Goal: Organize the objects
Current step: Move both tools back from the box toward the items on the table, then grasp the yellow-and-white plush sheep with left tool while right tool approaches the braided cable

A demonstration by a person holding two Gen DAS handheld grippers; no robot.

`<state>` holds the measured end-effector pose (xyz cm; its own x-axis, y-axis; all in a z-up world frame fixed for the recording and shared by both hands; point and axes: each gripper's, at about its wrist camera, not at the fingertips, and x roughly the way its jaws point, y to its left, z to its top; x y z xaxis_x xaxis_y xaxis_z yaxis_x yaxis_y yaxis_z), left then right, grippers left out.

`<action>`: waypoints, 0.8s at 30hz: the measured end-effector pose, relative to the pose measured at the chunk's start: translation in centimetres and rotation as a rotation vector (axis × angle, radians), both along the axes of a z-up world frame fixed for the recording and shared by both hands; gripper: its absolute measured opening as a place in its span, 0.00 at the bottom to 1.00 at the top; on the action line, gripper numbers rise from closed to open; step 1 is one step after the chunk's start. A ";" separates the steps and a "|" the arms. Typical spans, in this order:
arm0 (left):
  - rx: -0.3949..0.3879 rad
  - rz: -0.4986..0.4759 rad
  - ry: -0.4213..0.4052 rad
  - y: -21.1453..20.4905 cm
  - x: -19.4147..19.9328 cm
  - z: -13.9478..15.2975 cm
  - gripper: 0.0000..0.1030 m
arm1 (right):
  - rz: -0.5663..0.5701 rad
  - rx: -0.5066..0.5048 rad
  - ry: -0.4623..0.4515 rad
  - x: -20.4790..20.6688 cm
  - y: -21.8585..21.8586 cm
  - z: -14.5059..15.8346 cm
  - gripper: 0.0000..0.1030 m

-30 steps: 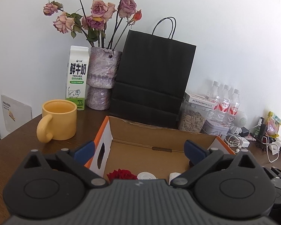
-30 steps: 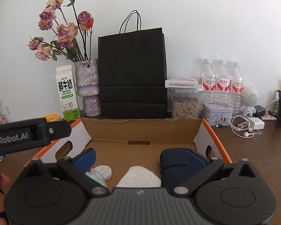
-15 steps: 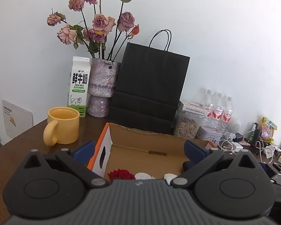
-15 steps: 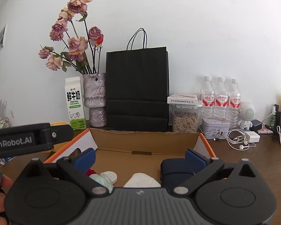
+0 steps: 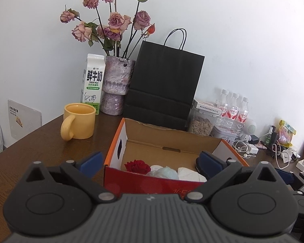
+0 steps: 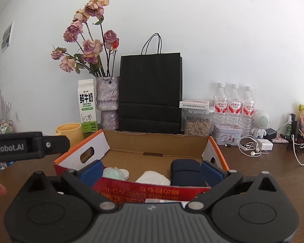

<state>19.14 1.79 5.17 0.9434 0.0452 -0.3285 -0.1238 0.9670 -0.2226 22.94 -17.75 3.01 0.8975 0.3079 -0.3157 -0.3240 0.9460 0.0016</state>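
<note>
A: Both claws wide, nothing held. Left gripper (image 5: pixel 150 162) and right gripper (image 6: pixel 151 169) sit just short of the cardboard box (image 6: pixel 156 141), above its near red wall.

B: Why hang there?

A: Our guess: clear of the rim, lined up w/ the contents. Inside: red rose (image 5: pixel 137 166) at left, blue-green wad (image 6: pixel 112 173), white disc (image 6: pixel 126 174) behind it, white tissue (image 6: pixel 153 179) mid, navy case (image 6: pixel 185 172) at right.

B: Outside the box?

A: Yellow mug (image 5: pixel 79 121) on table (image 5: pixel 40 141), well apart. Can't tell if it's part of the job.
</note>
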 end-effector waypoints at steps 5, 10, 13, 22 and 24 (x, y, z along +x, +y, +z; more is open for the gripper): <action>0.012 0.003 0.028 0.1 -1.6 -0.4 1.00 | 0.004 -0.017 0.031 -1.6 -0.7 -0.8 0.99; 0.013 -0.003 0.067 0.2 -3.0 -1.1 1.00 | 0.008 -0.033 0.065 -3.3 -1.3 -2.0 0.99; 0.015 -0.012 0.096 0.1 -3.5 -1.5 1.00 | 0.012 -0.052 0.093 -4.2 -1.3 -2.9 0.99; 0.047 -0.048 0.240 -1.3 -4.8 -4.6 1.00 | 0.018 -0.135 0.211 -4.4 -0.9 -6.0 0.99; 0.045 -0.055 0.278 -1.6 -4.7 -5.4 1.00 | 0.009 -0.148 0.230 -4.3 -0.9 -6.6 0.99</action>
<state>14.46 0.20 -0.27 0.8186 0.0170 -0.5741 -0.1211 0.9822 -0.1436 18.61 -18.64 -3.62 0.7946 0.2505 -0.5531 -0.3391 0.9387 -0.0619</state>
